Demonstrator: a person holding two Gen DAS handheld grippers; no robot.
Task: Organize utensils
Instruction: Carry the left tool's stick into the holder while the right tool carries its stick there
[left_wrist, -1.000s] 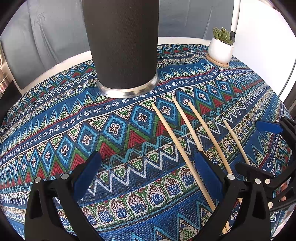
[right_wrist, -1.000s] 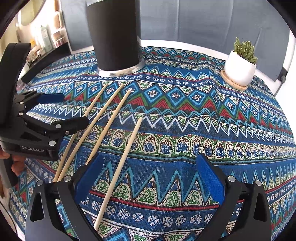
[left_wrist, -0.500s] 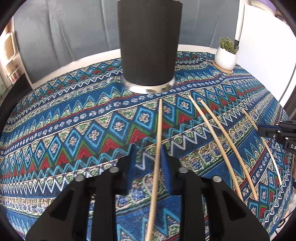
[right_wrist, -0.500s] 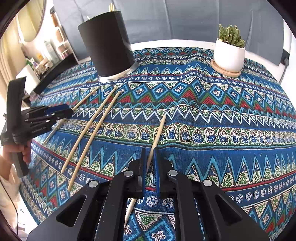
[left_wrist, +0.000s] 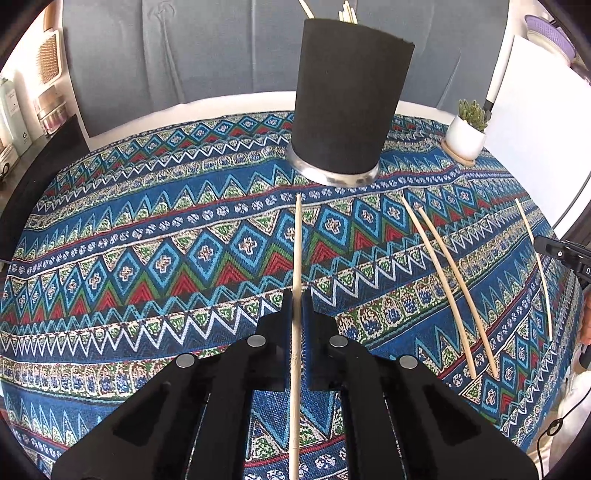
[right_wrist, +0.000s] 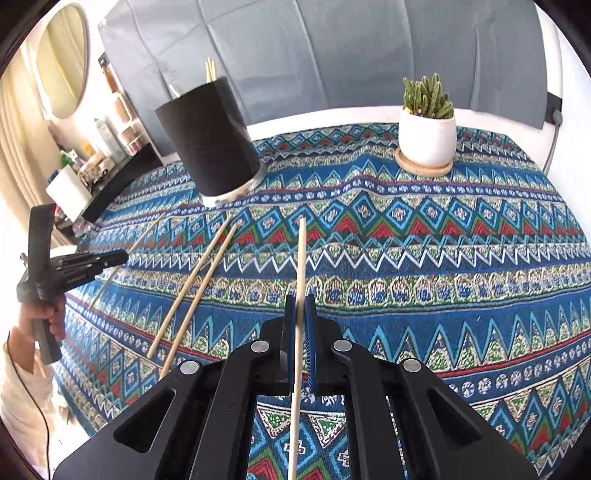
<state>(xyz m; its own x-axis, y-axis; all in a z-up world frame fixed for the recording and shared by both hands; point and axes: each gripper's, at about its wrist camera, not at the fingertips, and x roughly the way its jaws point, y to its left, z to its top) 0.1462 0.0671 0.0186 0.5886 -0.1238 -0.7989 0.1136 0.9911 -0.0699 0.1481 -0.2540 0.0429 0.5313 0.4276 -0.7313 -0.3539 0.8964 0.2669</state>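
Each hand has 1 chopstick clamped. The left gripper is clenched on a chopstick that runs straight along its fingers, tip pointing ahead toward the base of the black holder, tail trailing back under the gripper body. The right gripper grips its own chopstick the same way, long axis in line with the jaws, tip aimed up the patterned tablecloth. Both sets of jaws have just been closing, and a stick sits between the pads in each. The holder stands upright ahead, already carrying a few sticks that poke above its rim. From the left gripper it lies nearly dead ahead and looks close; from the right gripper it lies ahead and off to the left, farther away, so the left hand seems the nearer one. 2 more chopsticks lie side by side on the cloth between the grippers, pointing roughly toward the holder. A potted succulent stands apart at the far right. Dropping either stick in would likely call for lifting it above the rim and tipping it toward vertical.
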